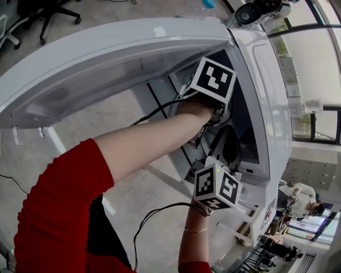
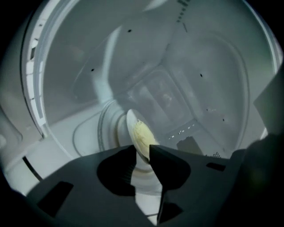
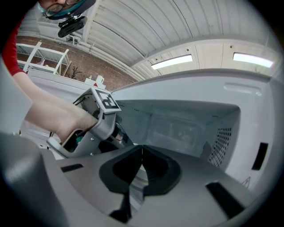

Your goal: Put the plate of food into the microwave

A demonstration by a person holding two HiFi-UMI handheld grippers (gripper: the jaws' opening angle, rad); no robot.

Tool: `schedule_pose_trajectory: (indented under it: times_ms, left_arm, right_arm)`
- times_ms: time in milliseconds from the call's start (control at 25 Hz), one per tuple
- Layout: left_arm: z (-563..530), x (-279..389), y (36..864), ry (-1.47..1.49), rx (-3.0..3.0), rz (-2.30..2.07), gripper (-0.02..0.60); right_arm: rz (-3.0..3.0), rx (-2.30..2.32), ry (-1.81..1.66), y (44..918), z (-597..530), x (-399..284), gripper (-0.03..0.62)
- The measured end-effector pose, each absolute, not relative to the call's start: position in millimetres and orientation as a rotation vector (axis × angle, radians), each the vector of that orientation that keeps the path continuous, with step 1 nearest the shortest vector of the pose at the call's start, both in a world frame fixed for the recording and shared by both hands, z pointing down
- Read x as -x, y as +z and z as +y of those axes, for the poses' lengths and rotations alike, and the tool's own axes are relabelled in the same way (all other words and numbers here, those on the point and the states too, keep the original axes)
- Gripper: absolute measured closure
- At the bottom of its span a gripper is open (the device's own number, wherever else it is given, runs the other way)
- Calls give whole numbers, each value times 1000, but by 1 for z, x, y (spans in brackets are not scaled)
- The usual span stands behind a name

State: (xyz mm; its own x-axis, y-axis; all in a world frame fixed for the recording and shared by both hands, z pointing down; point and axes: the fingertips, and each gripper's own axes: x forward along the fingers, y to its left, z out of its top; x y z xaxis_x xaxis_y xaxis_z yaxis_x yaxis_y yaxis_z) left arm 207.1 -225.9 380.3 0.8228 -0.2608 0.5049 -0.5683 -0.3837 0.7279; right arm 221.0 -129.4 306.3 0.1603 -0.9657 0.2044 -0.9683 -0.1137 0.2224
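Note:
The white plate (image 2: 132, 126) with pale yellow food (image 2: 143, 135) is inside the white microwave (image 1: 265, 101), close over its round turntable (image 2: 105, 129). In the left gripper view I see the plate edge-on. My left gripper (image 2: 141, 147) reaches deep into the cavity. Its jaws stand a little apart with the plate's near rim in the gap, and I see no clamping. In the head view only its marker cube (image 1: 213, 78) and the hand show. My right gripper (image 3: 142, 150) is shut and empty, and waits at the cavity's mouth below the left one (image 3: 96, 124).
The microwave door (image 1: 101, 64) hangs open at the left of the head view, above my left forearm (image 1: 154, 138). The cavity's walls and a perforated side panel (image 3: 218, 144) close in around both grippers. An office chair (image 1: 50, 13) stands on the floor beyond.

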Motion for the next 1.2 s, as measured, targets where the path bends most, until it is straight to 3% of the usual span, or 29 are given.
schedule_pose_trajectory:
  times_ms: [1200]
  left_arm:
    - [-230,-217,377,779,-2486,-627,406]
  right_arm:
    - [-1839,-2176,-15,292,-126,-225,579]
